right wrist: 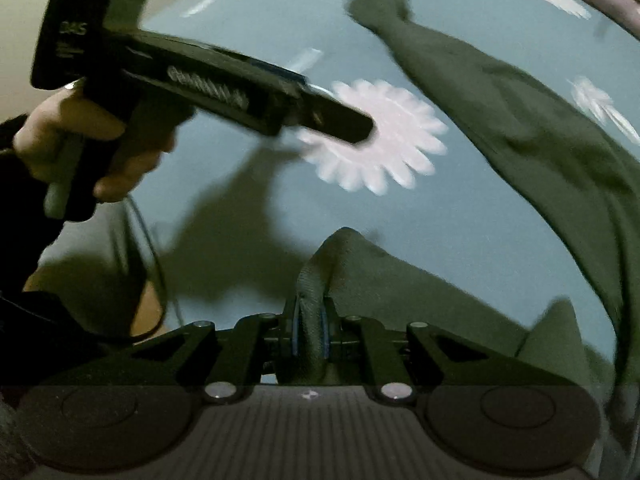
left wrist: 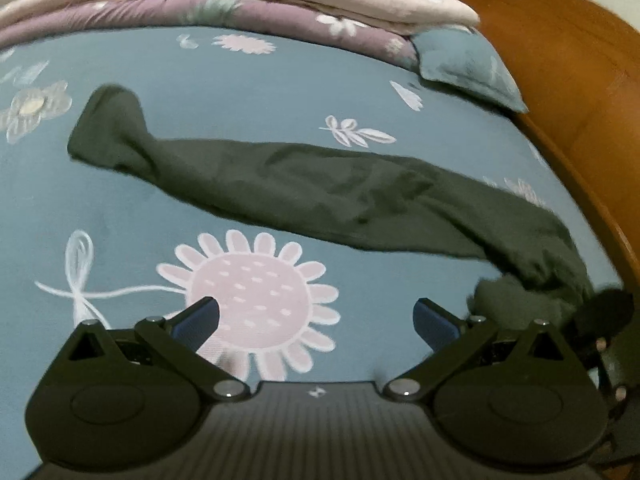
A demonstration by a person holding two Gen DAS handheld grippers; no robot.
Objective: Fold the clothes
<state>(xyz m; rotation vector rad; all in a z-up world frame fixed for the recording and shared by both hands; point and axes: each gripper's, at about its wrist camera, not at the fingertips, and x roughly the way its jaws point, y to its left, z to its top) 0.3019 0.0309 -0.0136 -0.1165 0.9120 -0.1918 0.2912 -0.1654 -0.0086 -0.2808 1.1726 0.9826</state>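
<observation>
Right gripper (right wrist: pixel 310 330): clamped on a ribbed edge of the garment (right wrist: pixel 500 120), the fold pinched between the blue pads.
Left gripper (left wrist: pixel 316 320): fingers spread wide, nothing between them — it hangs over the sheet (left wrist: pixel 260 80), above a big pink flower print (left wrist: pixel 248 292).
Garment: dark olive, long and narrow, stretched across the sheet from far left to near right; the far-left end is twisted and flares out, the near-right end bunches up by the right gripper.
Hand (right wrist: pixel 80 148): in the right wrist view, at left, wrapped round the left gripper's handle.
Sheet: blue-grey with white and pink flowers.
Quilts (left wrist: pixel 240 4): folded pink and purple, stacked at the far edge.
Pillow (left wrist: pixel 468 64): blue, far right — beside the quilts.
Bed frame (left wrist: pixel 560 60): orange wood, along the right side.
</observation>
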